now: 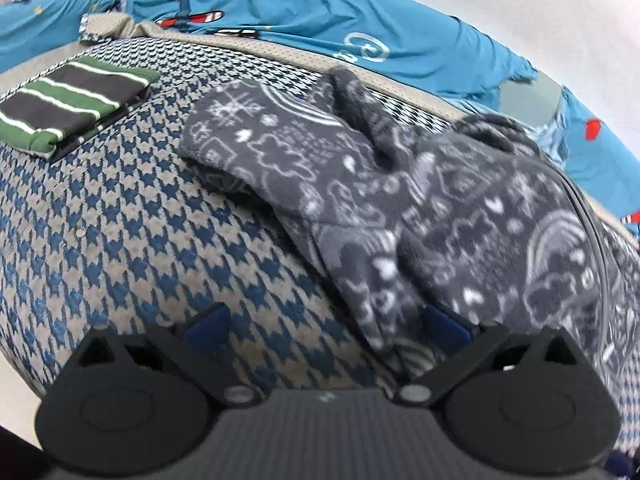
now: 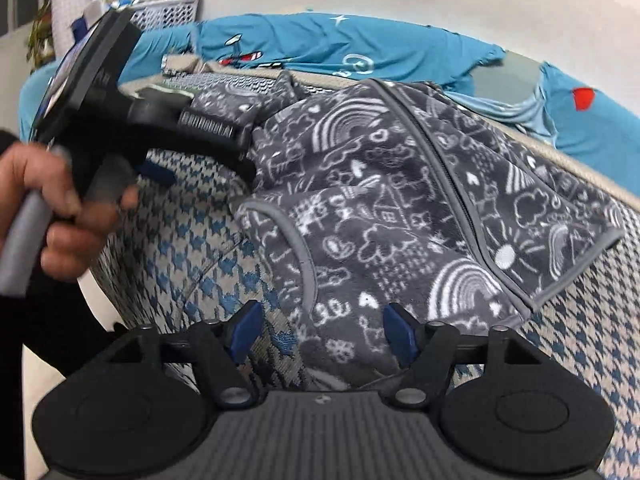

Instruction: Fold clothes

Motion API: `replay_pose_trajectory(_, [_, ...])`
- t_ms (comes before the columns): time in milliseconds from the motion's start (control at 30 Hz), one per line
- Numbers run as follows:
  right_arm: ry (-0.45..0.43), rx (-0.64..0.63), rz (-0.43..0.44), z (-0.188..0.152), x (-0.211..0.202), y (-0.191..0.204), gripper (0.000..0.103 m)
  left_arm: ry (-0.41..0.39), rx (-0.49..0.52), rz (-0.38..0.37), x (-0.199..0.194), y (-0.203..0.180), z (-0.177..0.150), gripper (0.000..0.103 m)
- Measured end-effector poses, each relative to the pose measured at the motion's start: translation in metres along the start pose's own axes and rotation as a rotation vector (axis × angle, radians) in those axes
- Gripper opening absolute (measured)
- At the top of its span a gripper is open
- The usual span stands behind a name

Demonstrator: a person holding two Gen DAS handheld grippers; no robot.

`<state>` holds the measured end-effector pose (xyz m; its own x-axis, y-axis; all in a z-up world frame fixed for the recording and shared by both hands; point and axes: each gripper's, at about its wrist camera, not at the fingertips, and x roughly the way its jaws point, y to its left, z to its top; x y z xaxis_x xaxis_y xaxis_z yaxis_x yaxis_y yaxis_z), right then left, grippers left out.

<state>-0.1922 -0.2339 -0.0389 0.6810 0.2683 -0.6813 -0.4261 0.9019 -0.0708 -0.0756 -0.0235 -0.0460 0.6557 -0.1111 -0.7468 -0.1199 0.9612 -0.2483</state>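
The grey fleece jacket (image 2: pixel 380 208) with its white doodle print lies spread on the houndstooth-covered surface (image 1: pixel 120 220) in front of me, zipper running down its middle, one sleeve (image 1: pixel 280 140) stretched out to the side. It looks soft, thick and light, the sort of cloth that sags and bunches, not slippery, nothing to break. I judge the bound hem and the sleeve cuff the best places to pinch, since the edging gives a firmer bite than the plush body.

My right gripper (image 2: pixel 320 332) stands open just over the jacket's lower edge, cloth showing between the blue pads (image 2: pixel 244 328) but not pinched. My left gripper (image 1: pixel 328 324) is open too, low beside the sleeve side of the jacket, holding nothing.

A folded green-and-black striped garment (image 1: pixel 76 104) sits well apart at the far corner. Behind, a teal printed cloth (image 1: pixel 280 8) is draped along the back, and a white basket (image 2: pixel 168 8) stands beyond. Nothing lies on the jacket.
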Motion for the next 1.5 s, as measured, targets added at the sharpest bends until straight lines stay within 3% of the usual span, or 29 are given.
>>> replay_pose_trajectory(133, [0.011, -0.046, -0.061, 0.0, 0.01, 0.008, 0.068, -0.007, -0.021, 0.015, 0.01, 0.002, 0.011, 0.103])
replay_pose_trajectory(367, [0.0, -0.033, -0.122, 0.01, 0.018, 0.009, 0.026, -0.014, -0.023, 0.041, 0.033, 0.0, 0.033, 0.102])
replay_pose_trajectory(433, [-0.006, -0.008, -0.12, 0.014, 0.018, 0.007, 0.021, -0.016, -0.012, 0.049, 0.039, -0.001, 0.039, 0.097])
replay_pose_trajectory(500, [-0.013, 0.028, -0.099, 0.017, 0.018, 0.005, 0.018, -0.015, 0.02, 0.045, 0.044, -0.003, 0.047, 0.084])
replay_pose_trajectory(667, [-0.029, 0.094, -0.016, 0.029, 0.015, 0.006, 0.018, 0.001, 0.075, 0.023, 0.055, -0.011, 0.066, 0.066])
replay_pose_trajectory(833, [-0.032, 0.11, 0.094, 0.037, 0.018, 0.018, 0.017, -0.028, 0.102, 0.046, 0.064, -0.013, 0.092, 0.066])
replay_pose_trajectory(967, [-0.039, 0.114, 0.189, 0.044, 0.025, 0.034, 0.017, -0.087, 0.147, 0.109, 0.066, -0.015, 0.117, 0.059])
replay_pose_trajectory(1133, [-0.052, 0.142, 0.325, 0.057, 0.037, 0.056, 0.017, -0.099, 0.123, 0.141, 0.074, -0.001, 0.146, 0.059])
replay_pose_trajectory(1367, [-0.058, 0.128, 0.449, 0.077, 0.061, 0.087, 0.017, -0.125, 0.154, 0.214, 0.083, 0.015, 0.169, 0.06])
replay_pose_trajectory(1433, [-0.039, 0.112, 0.469, 0.08, 0.069, 0.096, 0.017, -0.105, 0.154, 0.242, 0.09, 0.023, 0.17, 0.062])
replay_pose_trajectory(1500, [-0.013, 0.109, 0.47, 0.08, 0.075, 0.1, 0.019, -0.094, 0.155, 0.275, 0.095, 0.029, 0.168, 0.071])
